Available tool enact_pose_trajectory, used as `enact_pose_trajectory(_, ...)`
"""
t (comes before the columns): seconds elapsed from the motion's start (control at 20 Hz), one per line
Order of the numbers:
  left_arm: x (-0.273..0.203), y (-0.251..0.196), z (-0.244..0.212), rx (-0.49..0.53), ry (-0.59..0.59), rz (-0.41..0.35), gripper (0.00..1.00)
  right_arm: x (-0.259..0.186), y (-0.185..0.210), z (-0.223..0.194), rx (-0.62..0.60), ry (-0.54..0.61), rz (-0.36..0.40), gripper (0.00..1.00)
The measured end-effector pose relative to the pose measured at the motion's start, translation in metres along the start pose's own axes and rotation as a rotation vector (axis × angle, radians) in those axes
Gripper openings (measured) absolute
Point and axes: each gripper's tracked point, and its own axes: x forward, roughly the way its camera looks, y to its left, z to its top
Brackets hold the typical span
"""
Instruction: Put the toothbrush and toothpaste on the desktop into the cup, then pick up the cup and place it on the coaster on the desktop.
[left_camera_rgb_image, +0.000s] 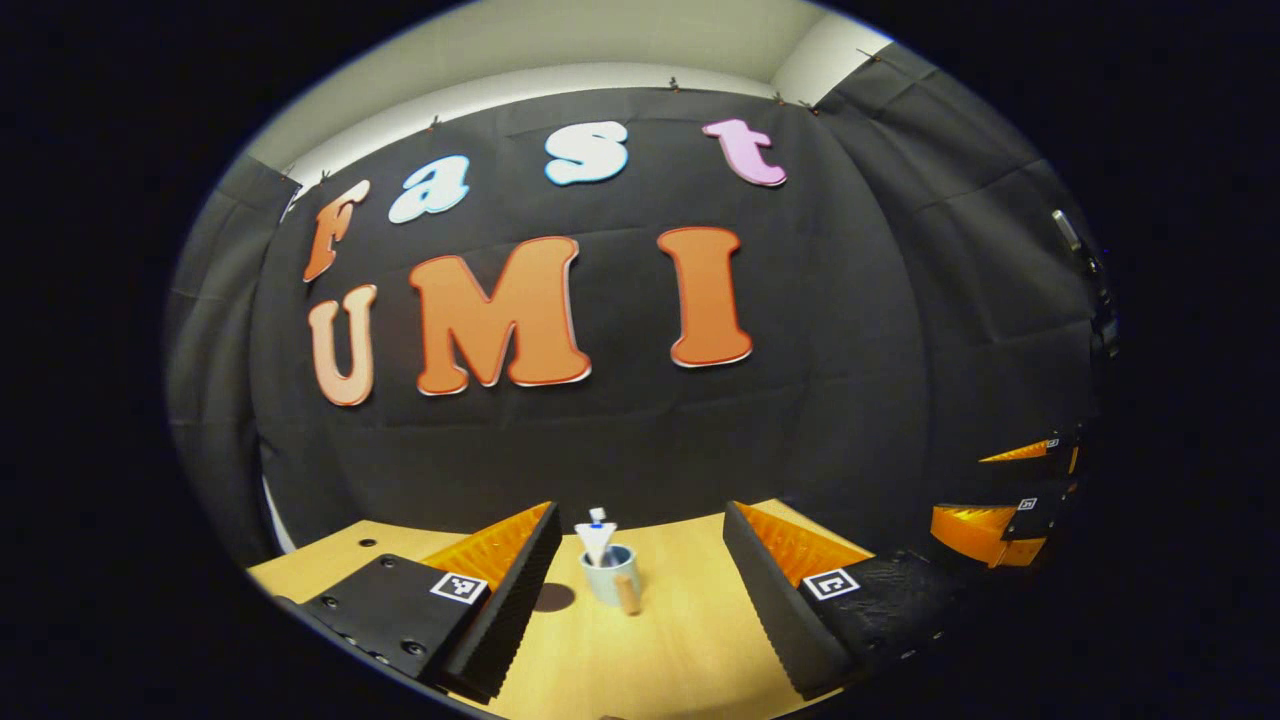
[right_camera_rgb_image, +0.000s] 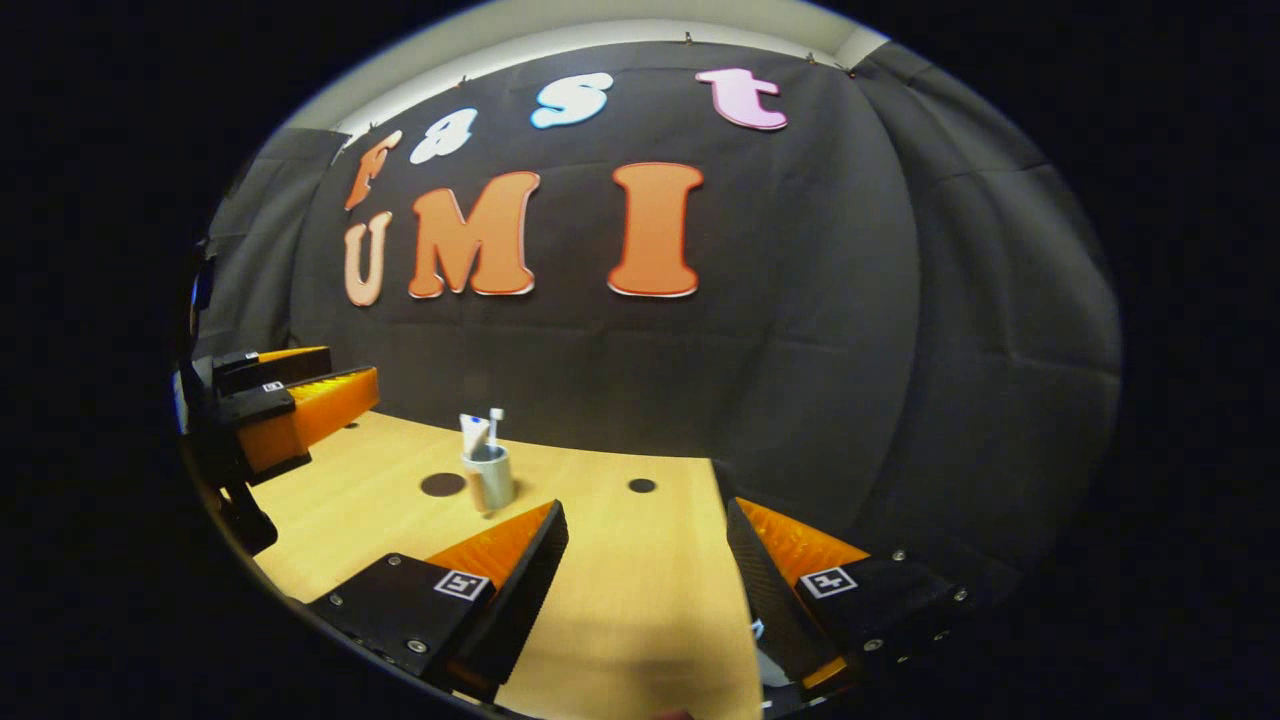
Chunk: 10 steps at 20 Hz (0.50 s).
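A recording booth: black cloth walls around a wooden desktop.

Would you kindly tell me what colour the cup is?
The cup is pale blue-grey with a wooden handle, clearest in the left gripper view.

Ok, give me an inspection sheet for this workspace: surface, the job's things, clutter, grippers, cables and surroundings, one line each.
Surface: light wooden desktop, bare over most of its area.
Job's things: cup stands upright on the desktop; toothbrush and toothpaste stick up out of it. Dark round coaster lies just beside the cup; the cup is not on it.
Clutter: one smaller dark round spot on the desktop, too small to identify.
Grippers: left gripper open, holding nothing, cup seen between its fingers farther off. Right gripper open, holding nothing.
Cables: nothing seen.
Surroundings: black cloth wall behind the desktop; pale wall above it.
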Motion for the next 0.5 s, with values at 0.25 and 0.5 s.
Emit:
enact_pose_trajectory(0.25, -0.006, 0.086, 0.004, -0.001, 0.01, 0.067, 0.98, 0.067, 0.089, 0.005, 0.017, 0.062, 0.109, 0.98)
enact_pose_trajectory(0.5, 0.003, 0.158, 0.015, 0.003, 0.003, 0.113, 0.98, 0.132, 0.139, -0.016, 0.025, 0.231, 0.106, 0.98)
